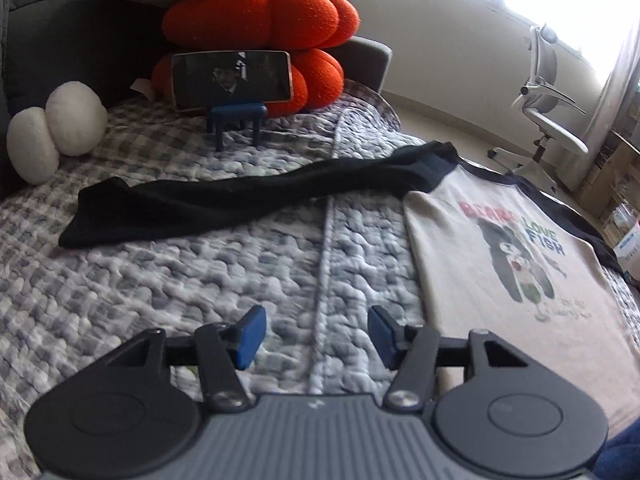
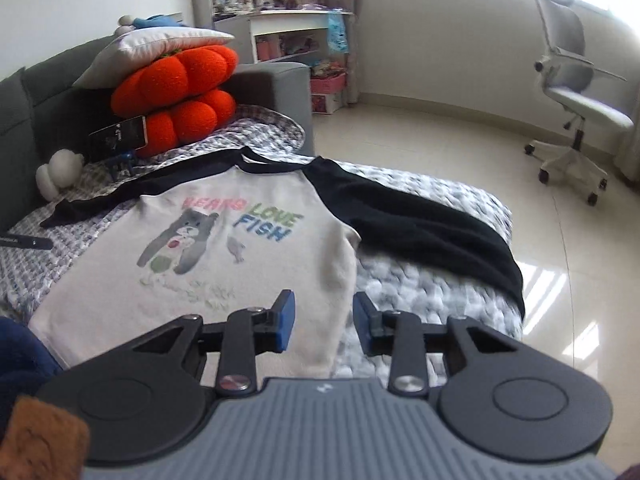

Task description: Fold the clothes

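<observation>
A cream shirt with black sleeves and a bear print lies flat, front up, on the checked quilt. Its long black left sleeve stretches out across the quilt; the other black sleeve lies spread toward the bed's edge. My left gripper hovers open over bare quilt, just left of the shirt, with nothing between its blue pads. My right gripper is open above the shirt's lower right side edge, and no cloth is caught between its blue pads.
Two orange plush cushions under a white pillow sit at the sofa's back, with a phone on a blue stand and a white plush. A white office chair stands on the tiled floor beyond.
</observation>
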Motion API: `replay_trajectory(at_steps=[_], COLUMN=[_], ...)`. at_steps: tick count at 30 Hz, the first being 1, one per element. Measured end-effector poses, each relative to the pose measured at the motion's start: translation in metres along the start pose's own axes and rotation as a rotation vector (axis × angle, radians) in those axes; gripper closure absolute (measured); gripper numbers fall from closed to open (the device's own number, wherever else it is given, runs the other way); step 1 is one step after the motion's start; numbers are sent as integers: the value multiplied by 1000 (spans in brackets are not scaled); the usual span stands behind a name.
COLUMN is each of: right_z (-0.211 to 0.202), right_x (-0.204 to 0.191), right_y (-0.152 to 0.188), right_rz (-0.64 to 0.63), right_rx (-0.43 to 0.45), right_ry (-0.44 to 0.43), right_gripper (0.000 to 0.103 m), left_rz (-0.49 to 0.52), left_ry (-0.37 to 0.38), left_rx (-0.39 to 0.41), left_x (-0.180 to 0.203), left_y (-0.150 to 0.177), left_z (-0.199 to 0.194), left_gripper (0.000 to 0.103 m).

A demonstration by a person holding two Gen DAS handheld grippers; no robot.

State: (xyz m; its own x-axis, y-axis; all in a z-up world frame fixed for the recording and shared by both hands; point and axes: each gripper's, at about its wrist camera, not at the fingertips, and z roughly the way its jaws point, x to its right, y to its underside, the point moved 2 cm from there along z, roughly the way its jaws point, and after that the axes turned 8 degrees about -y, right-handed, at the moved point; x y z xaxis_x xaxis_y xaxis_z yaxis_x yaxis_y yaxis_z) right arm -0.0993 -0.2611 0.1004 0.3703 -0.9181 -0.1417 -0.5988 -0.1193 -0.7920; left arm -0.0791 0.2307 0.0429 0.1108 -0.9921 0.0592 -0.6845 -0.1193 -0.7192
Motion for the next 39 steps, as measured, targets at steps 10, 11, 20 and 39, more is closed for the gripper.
replay_trajectory(at_steps=[10, 11, 20, 39], right_z=[89, 104, 242, 342], right_x=[-64, -71, -135, -178], right_y=[-112, -118, -130, -176], right_rz=[-290, -304, -525, -571], right_rx=[-98, -113, -220, -30], right_ry=[-194, -203, -208, -309], right_gripper=[65, 65, 64, 97], left_rz=[-53, -60, -123, -290], left_ry=[-159, -166, -254, -203], left_rx=[19, 16, 41, 324], left_x=[-79, -85, -131, -163], left_y=[-29, -29, -37, -69], left_z=[28, 30, 50, 18], left_gripper=[34, 33, 20, 99])
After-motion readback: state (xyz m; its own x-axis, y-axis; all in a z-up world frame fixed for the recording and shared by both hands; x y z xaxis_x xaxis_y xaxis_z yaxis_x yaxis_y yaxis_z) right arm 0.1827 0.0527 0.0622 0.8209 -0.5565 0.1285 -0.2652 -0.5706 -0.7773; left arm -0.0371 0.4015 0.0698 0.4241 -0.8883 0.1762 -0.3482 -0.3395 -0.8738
